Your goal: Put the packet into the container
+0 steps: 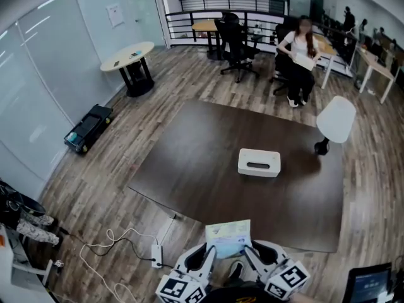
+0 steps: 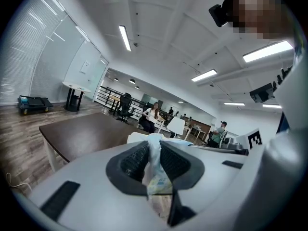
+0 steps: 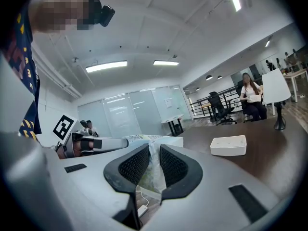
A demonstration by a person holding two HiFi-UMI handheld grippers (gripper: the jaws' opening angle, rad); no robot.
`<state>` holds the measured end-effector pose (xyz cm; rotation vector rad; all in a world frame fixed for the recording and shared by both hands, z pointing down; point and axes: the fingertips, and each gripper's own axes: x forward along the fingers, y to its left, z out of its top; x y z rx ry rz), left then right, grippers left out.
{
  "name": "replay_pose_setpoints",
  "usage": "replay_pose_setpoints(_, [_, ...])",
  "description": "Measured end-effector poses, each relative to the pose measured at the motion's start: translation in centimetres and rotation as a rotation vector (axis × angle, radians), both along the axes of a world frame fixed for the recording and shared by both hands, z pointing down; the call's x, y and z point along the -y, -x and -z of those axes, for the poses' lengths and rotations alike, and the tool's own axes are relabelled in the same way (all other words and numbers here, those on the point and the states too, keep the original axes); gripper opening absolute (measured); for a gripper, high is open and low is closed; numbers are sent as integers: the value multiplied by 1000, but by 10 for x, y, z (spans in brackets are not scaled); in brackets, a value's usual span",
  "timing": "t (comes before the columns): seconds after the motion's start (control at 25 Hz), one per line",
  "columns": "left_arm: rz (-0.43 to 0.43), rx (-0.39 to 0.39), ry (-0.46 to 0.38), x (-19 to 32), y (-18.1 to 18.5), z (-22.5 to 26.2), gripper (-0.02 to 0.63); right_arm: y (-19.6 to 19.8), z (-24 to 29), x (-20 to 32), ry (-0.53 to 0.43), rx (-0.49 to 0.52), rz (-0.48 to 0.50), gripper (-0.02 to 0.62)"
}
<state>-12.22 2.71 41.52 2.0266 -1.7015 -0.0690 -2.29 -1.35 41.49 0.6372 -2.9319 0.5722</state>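
A flat pale packet (image 1: 228,237) with blue and green print hangs in the air just off the table's near edge. My left gripper (image 1: 211,253) is shut on its left edge and my right gripper (image 1: 246,252) on its right edge. In the left gripper view the packet (image 2: 155,163) is pinched between the ribbed pads; the right gripper view shows the same grip on the packet (image 3: 153,170). The white container (image 1: 259,162), a low box with a slot on top, sits on the dark table (image 1: 208,163) toward the right; it also shows as the container (image 3: 228,145) ahead of the right gripper.
A white lamp-like stand (image 1: 334,122) sits at the table's far right corner. A power strip and white cables (image 1: 126,248) lie on the wood floor to the left. Office chairs (image 1: 237,43) and a seated person (image 1: 300,59) are beyond the table. A black cart (image 1: 88,128) stands by the glass wall.
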Motion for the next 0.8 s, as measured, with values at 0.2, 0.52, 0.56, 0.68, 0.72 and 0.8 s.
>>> replay_pose_setpoints(0.2, [-24,-2,7,25,-12,-3,66,-12,-3,24,6,-2,-26,81])
replay_pose_setpoints(0.52, [-74,-2,9,58,-27,-3,66,-30,-5,50,6,-1,-76,81])
replay_pose_setpoints(0.56, [-81,-3,11,62,-29,-4,66,-32,-4,54,5,-2,-83,81])
replay_pose_setpoints(0.68, [-106,-6,15,77,-37,-6,66,-40,-6,68,10,-6,-108,81])
replay_pose_setpoints(0.72, [-113,-7,16,82,-38,-6,66,-42,-7,73,13,-8,-118,80])
replay_pose_setpoints(0.8, [-128,-8,19,94,-38,-8,66,-43,-9,83,16,-10,-134,80])
